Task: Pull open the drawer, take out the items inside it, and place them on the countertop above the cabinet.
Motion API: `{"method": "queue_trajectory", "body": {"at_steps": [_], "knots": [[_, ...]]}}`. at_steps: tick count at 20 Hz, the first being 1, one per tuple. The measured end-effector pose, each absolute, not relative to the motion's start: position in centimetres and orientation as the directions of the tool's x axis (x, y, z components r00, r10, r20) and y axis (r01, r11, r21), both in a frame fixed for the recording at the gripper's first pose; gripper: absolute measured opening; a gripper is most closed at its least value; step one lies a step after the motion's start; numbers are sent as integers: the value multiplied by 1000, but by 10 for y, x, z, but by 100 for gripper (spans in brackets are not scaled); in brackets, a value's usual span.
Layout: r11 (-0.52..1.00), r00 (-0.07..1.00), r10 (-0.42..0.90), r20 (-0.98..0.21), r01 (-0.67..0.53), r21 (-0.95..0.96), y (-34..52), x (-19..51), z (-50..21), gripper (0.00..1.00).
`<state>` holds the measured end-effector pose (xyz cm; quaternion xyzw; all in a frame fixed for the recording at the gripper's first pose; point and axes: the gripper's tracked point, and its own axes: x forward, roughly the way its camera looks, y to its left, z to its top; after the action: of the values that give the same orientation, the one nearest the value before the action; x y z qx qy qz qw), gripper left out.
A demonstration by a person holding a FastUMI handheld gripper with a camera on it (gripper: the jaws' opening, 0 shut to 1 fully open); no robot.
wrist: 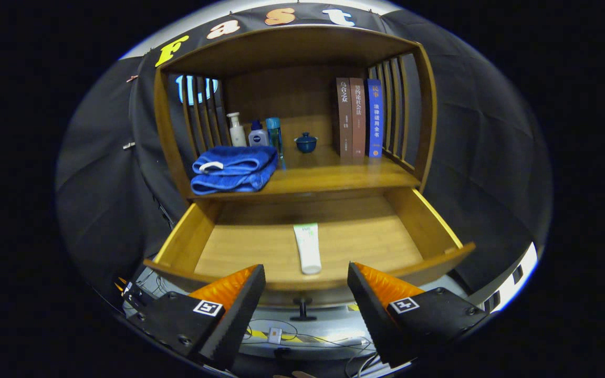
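Drawer (441, 231): pulled open.
Tube (308, 248): lying mid-drawer, just ahead of the fingers.
Gripper (306, 278): fingers spread wide, empty.
Next: descend over the tube, pinch across its width.

Brown book (343, 118) spine reads 乌合之众; blue book (375, 118) spine, 法律适用全书.

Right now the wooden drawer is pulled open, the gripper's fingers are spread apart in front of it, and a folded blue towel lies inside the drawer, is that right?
Not quite. Inside the wooden drawer lies a white squeeze tube; the folded blue towel sits on the wooden countertop above. The gripper view shows this. The drawer is open and the gripper is spread apart before it.
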<state>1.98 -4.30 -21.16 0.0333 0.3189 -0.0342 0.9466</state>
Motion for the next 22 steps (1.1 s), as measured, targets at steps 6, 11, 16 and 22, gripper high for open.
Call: {"method": "queue_trajectory", "body": {"at_steps": [6,11,16,22], "knots": [[997,572,-9,-820,73,40,-40,84,-273,99],[995,342,-13,-940,97,21,-41,92,-344,99],[996,232,-51,-971,78,-33,-47,86,-374,98],[997,190,-52,-980,66,-40,-44,89,-387,62]]}}
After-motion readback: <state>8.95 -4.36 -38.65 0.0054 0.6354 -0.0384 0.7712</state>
